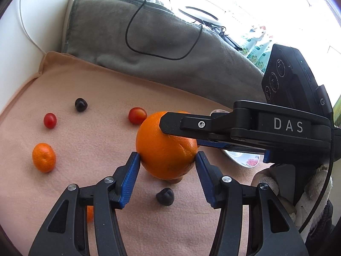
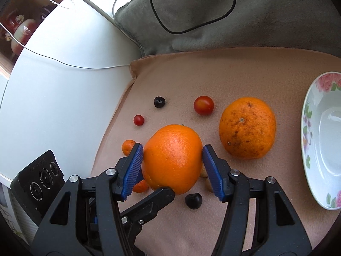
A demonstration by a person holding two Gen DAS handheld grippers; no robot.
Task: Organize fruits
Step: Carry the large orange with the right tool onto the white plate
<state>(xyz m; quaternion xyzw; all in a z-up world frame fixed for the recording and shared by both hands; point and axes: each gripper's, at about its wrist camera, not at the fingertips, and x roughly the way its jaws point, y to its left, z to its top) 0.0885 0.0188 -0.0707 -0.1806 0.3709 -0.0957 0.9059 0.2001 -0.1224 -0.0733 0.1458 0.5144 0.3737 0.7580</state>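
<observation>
A large smooth orange (image 1: 164, 147) hangs a little above the peach cloth (image 1: 89, 81). My left gripper (image 1: 167, 155) is shut on it, both blue pads pressing its sides. My right gripper (image 2: 172, 149) is shut on the same orange (image 2: 172, 157) from another side; one of its black fingers (image 1: 170, 125) lies across the fruit's top in the left wrist view. A second, speckled orange (image 2: 247, 128) rests on the cloth beside a white floral plate (image 2: 309, 115), which holds nothing.
Loose on the cloth lie two cherry tomatoes (image 2: 203, 105) (image 2: 138, 120), dark cherries (image 2: 159, 102) (image 2: 193, 201) and a mandarin (image 1: 43, 157). A grey cushion (image 1: 149, 42) with a black cable (image 1: 132, 47) borders the far side. A white surface (image 2: 64, 85) lies left.
</observation>
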